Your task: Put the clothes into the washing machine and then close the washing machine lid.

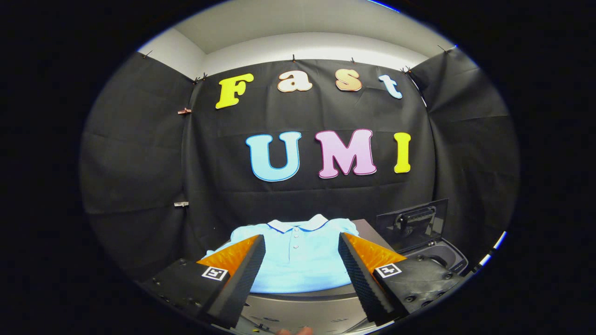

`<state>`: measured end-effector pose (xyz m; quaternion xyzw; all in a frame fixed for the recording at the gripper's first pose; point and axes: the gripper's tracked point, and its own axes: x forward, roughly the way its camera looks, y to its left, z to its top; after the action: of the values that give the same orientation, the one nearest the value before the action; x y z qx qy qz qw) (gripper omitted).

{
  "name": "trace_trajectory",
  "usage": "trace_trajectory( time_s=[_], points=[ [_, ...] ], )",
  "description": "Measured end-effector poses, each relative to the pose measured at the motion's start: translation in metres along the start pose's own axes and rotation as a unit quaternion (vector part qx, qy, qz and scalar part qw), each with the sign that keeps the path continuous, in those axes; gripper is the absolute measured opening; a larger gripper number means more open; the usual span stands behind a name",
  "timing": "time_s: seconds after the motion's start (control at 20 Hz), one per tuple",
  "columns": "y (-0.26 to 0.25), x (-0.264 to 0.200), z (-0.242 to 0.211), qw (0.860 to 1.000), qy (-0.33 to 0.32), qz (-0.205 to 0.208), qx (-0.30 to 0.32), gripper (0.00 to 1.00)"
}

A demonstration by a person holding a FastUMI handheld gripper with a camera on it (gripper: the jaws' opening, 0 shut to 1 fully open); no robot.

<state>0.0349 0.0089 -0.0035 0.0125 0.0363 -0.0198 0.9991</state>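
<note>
A light blue polo shirt (300, 256) with a white collar lies flat on a grey surface (302, 298), just ahead of and beyond my fingers. My gripper (301, 242) is open, its fingers spread wide with nothing between them, hovering above the shirt's near part. To the right, past the right finger, stands the washing machine (442, 258) with its dark lid (412, 218) raised upright, showing the opening of the drum below it.
Black cloth walls close the booth behind and on both sides. The grey surface under the shirt ends in a rounded near edge below my fingers. A fingertip of a person's hand (293, 331) shows at the very bottom.
</note>
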Motion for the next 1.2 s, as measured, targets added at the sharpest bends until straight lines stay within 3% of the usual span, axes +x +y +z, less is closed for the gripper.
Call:
trace_trajectory(
  time_s=[0.4, 0.65, 0.9, 1.2],
  points=[
    [0.007, 0.067, 0.001, 0.999, 0.038, -0.005, 0.003, 0.99],
    [0.007, 0.11, -0.028, 0.993, 0.112, -0.021, -0.011, 0.99],
    [0.012, 0.139, -0.082, 0.969, 0.243, -0.027, -0.03, 0.99],
    [0.01, 0.152, -0.102, 0.953, 0.296, -0.031, -0.053, 1.0]
  ],
)
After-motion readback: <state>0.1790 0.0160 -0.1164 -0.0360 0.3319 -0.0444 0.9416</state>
